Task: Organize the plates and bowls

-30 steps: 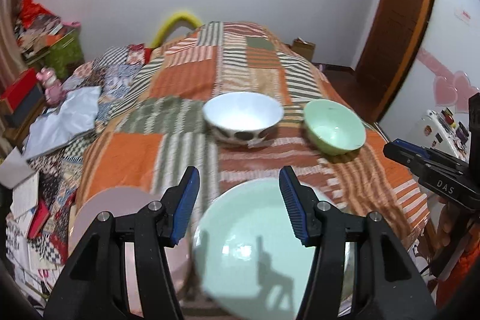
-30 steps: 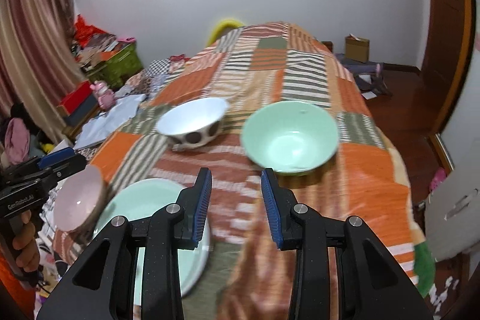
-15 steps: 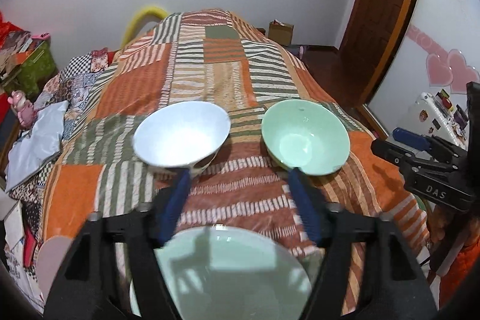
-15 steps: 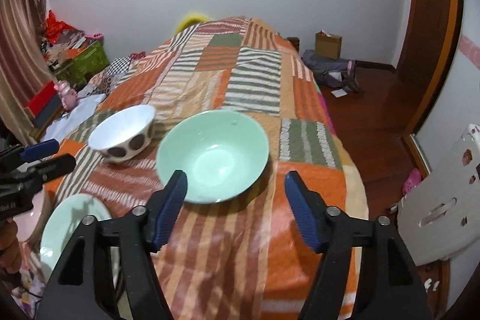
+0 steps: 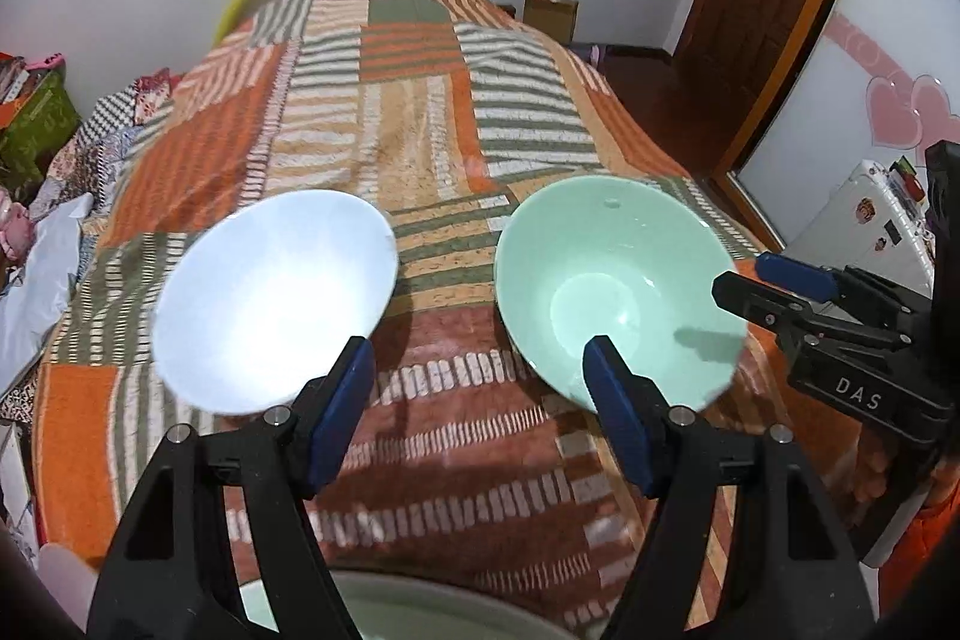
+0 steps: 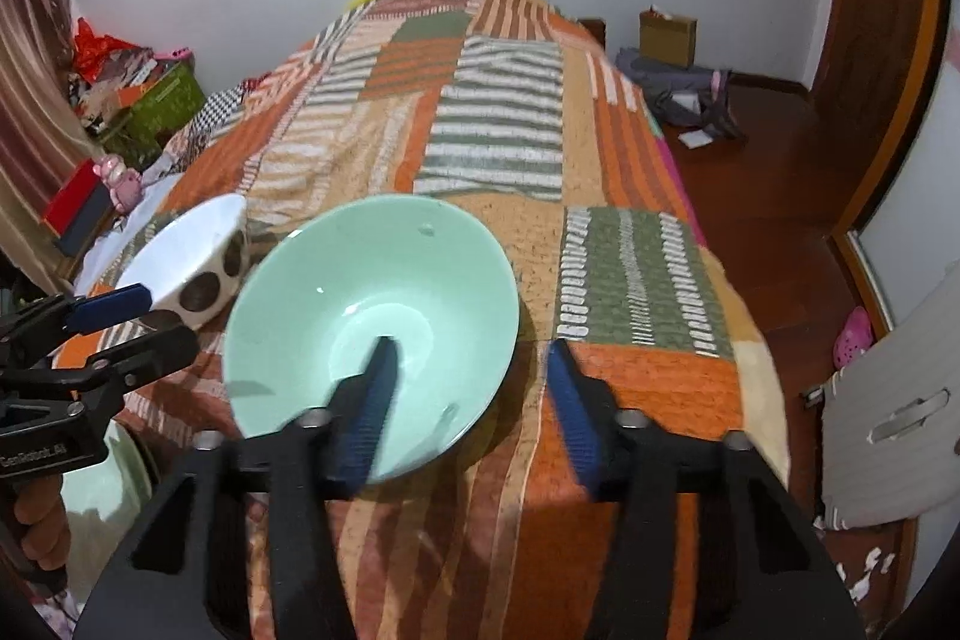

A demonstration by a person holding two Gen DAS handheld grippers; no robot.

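Note:
A mint-green bowl (image 5: 618,286) (image 6: 372,328) and a white bowl (image 5: 270,298) with dark spots (image 6: 198,256) stand side by side on the patchwork blanket (image 5: 456,460). My right gripper (image 6: 471,388) (image 5: 762,289) straddles the green bowl's near right rim, one finger inside and one outside. Its jaws are closing, and the pads are still apart from the rim. My left gripper (image 5: 480,376) (image 6: 102,322) is open over the blanket between the two bowls, with nothing between its fingers.
A green plate (image 5: 390,610) (image 6: 102,490) lies at the near edge of the bed, a pink plate (image 5: 60,568) to its left. The bed drops to a wooden floor (image 6: 780,172) on the right. Boxes and clutter (image 6: 138,100) line the left side.
Both grippers have moved forward and down toward the bowls, and the green plate slid to the left view's bottom edge. The right jaws opened wide, then narrowed around the green bowl's rim. The left jaws widened.

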